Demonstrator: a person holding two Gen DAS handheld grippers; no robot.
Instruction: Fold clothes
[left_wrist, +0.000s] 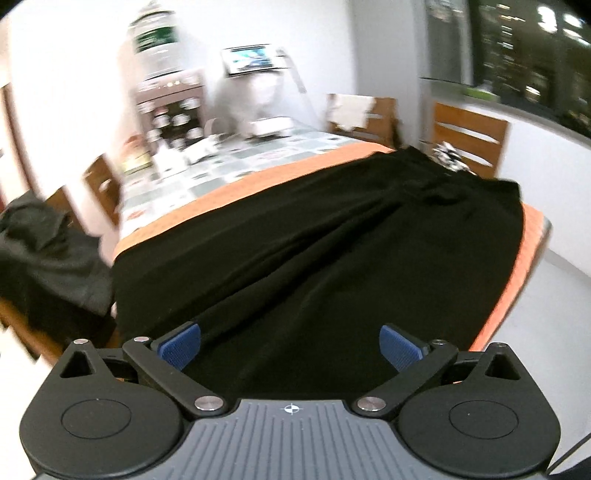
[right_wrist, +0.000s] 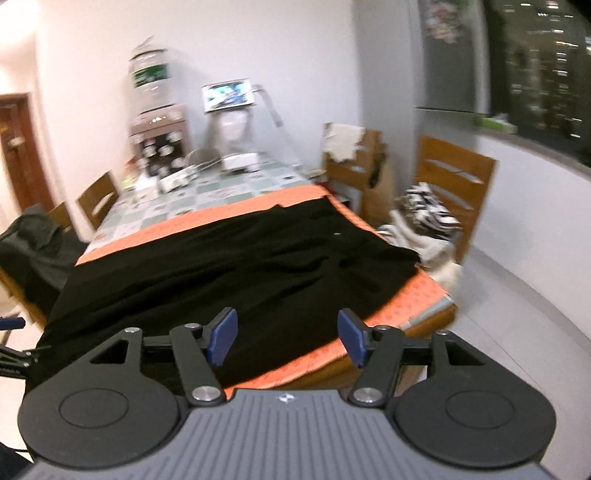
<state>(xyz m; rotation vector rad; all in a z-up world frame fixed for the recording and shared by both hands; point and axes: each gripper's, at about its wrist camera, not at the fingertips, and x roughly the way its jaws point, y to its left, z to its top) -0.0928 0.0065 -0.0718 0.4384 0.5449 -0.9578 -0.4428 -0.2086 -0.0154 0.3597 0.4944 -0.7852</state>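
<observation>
Below both open tools (left_wrist: 290, 347) (right_wrist: 287, 341), black garment (left_wrist: 332, 236) lies spread flat.

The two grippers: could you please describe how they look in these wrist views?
The left gripper and right gripper look alike: ribbed grey body with a small crosshair mark, two round black discs, black linkage arms with silver pivot pins, and blue textured pads on the jaws. No sleeve or hand is visible.

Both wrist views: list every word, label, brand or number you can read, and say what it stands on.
None can be read.
Green label on the large water bottle: printing too blurred.
Screen of the tablet on its stand: picture only, no legible text.
Tongs bodies: only a small round mark, no letters.
</observation>
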